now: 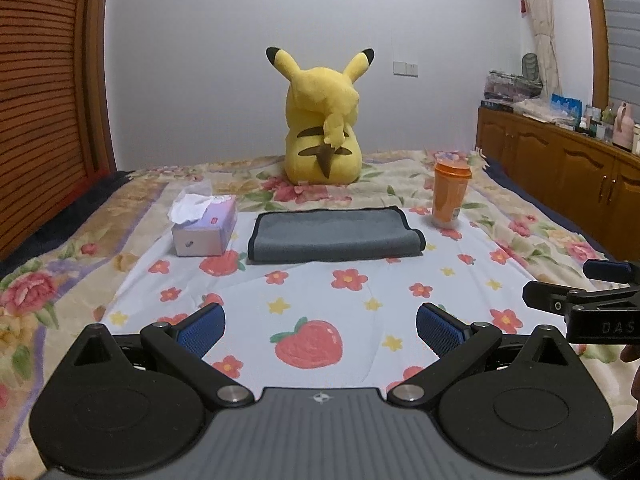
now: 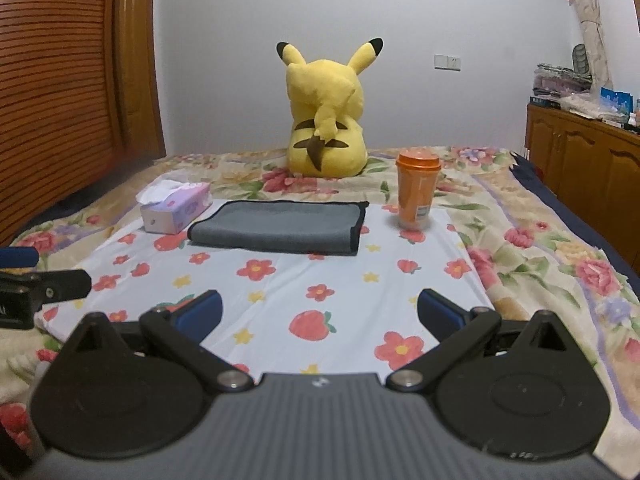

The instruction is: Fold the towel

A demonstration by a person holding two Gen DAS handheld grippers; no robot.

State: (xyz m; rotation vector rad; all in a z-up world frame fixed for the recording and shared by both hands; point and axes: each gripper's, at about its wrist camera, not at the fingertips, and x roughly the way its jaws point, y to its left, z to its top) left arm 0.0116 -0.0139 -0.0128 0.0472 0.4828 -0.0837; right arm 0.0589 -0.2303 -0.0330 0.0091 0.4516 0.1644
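Observation:
A grey towel (image 1: pixel 334 234) with a dark border lies folded into a flat rectangle on the flower-print sheet (image 1: pixel 320 304), in the middle of the bed; it also shows in the right wrist view (image 2: pixel 280 228). My left gripper (image 1: pixel 320 330) is open and empty, held well short of the towel. My right gripper (image 2: pixel 318 314) is open and empty too, equally far back. Part of the right gripper (image 1: pixel 580 300) shows at the right edge of the left wrist view, and part of the left gripper (image 2: pixel 36 292) at the left edge of the right wrist view.
A tissue box (image 1: pixel 204 226) stands just left of the towel, an orange cup (image 1: pixel 450 194) with a lid just right of it. A yellow plush toy (image 1: pixel 324 120) sits behind. A wooden cabinet (image 1: pixel 560 168) runs along the right, a slatted wooden door (image 1: pixel 40 100) on the left.

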